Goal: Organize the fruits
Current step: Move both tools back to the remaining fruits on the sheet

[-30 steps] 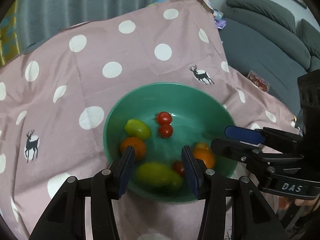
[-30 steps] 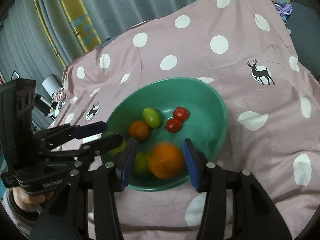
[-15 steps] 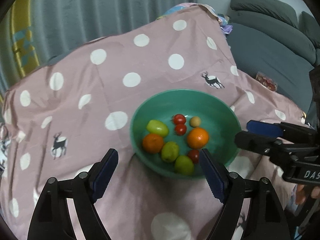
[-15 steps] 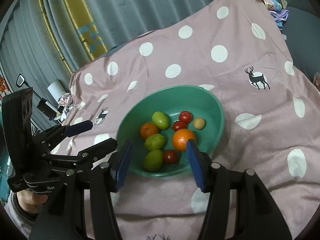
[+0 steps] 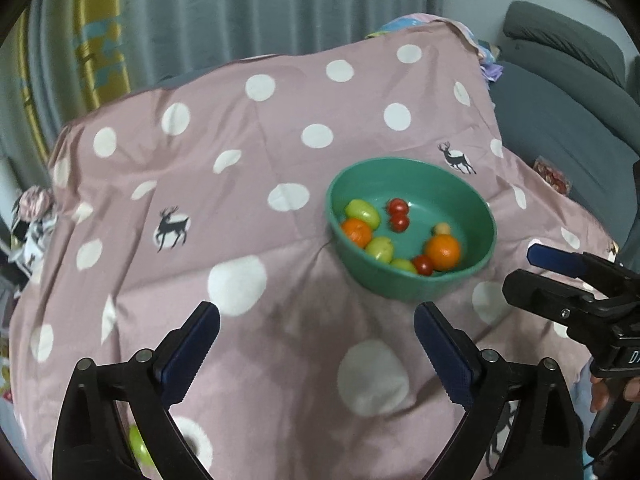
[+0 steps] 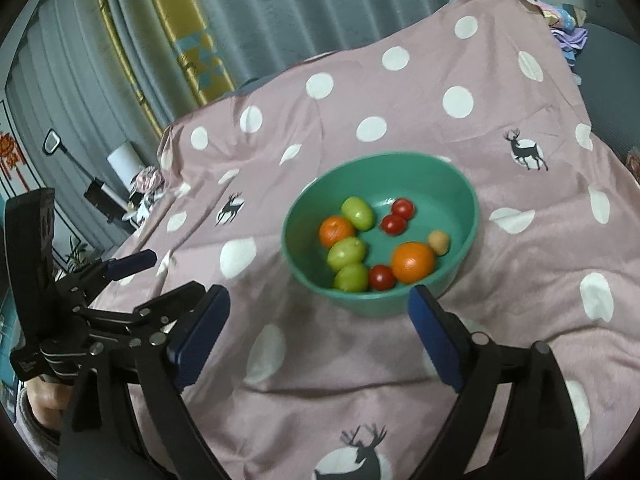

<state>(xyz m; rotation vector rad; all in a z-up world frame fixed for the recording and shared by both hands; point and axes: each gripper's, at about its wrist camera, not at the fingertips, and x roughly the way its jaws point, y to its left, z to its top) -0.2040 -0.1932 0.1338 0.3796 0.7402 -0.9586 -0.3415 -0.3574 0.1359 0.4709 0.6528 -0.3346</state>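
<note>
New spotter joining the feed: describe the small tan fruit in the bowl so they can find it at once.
On the pink polka-dot cloth sits a green bowl. Inside, find the larger orange near its front rim; the small tan fruit lies just beyond it, the only pale beige piece and the smallest there.

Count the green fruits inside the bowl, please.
3. One green fruit lies at the far left of the green bowl, one is mid-left, one is at the near rim. Others may be hidden.
</note>
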